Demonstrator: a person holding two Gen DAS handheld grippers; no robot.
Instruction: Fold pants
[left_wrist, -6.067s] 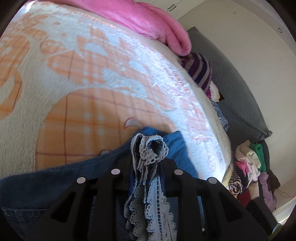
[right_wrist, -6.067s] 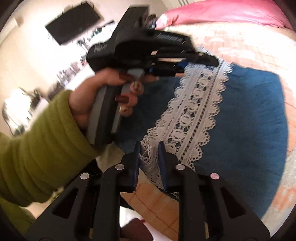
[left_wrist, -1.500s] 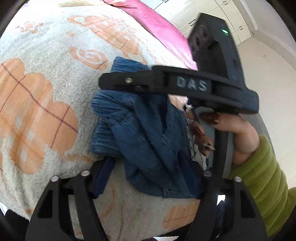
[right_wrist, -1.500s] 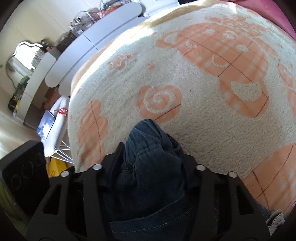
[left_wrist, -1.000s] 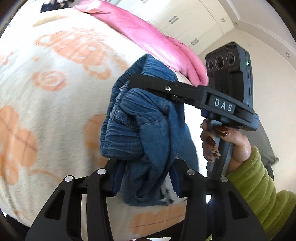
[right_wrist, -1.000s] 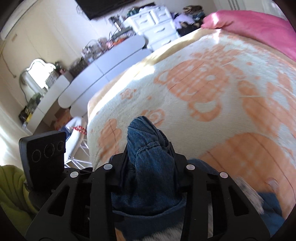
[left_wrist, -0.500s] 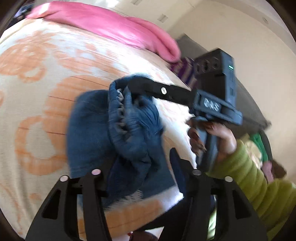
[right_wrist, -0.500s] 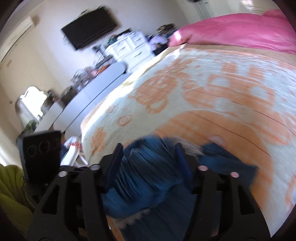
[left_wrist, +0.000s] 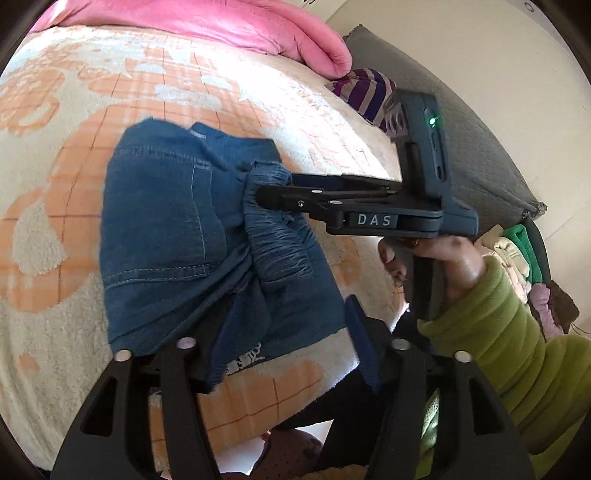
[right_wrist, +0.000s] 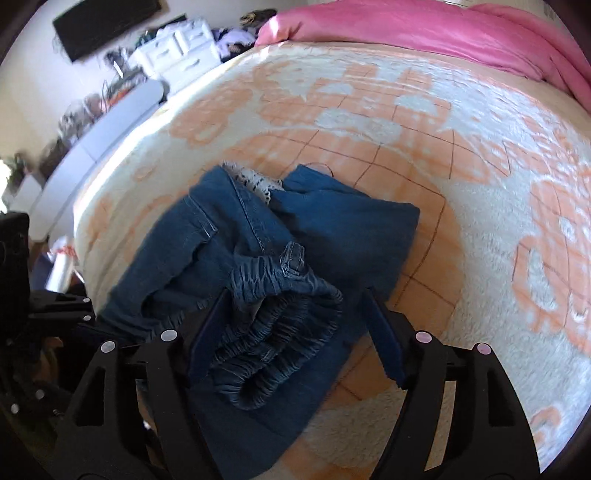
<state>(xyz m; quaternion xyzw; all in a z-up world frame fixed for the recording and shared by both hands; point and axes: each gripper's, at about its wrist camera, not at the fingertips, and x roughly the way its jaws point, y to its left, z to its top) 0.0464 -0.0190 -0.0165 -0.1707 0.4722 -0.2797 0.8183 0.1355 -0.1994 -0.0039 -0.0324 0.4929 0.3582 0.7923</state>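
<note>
The blue denim pants (left_wrist: 166, 229) lie folded in a bundle on the orange-and-cream blanket (left_wrist: 74, 92), with white lace trim (left_wrist: 245, 360) peeking out at the near edge. My left gripper (left_wrist: 286, 332) is open, its jaws spread over the near edge of the bundle. My right gripper (right_wrist: 295, 328) is open, with the gathered elastic waistband (right_wrist: 280, 325) lying loose between its jaws. In the left wrist view the right gripper (left_wrist: 273, 192) reaches in from the right, over the waistband. The pants also show in the right wrist view (right_wrist: 343, 221).
A pink duvet (left_wrist: 221, 18) lies along the far side of the bed. A striped garment (left_wrist: 365, 92) and a grey cushion (left_wrist: 480, 147) sit at the right, with a pile of clothes (left_wrist: 517, 251) beyond. White drawers (right_wrist: 177, 40) and a grey bench (right_wrist: 110, 118) stand left of the bed.
Both grippers carried the waistband across, laid it down onto the folded legs and opened their jaws. The bundle now rests on the blanket.
</note>
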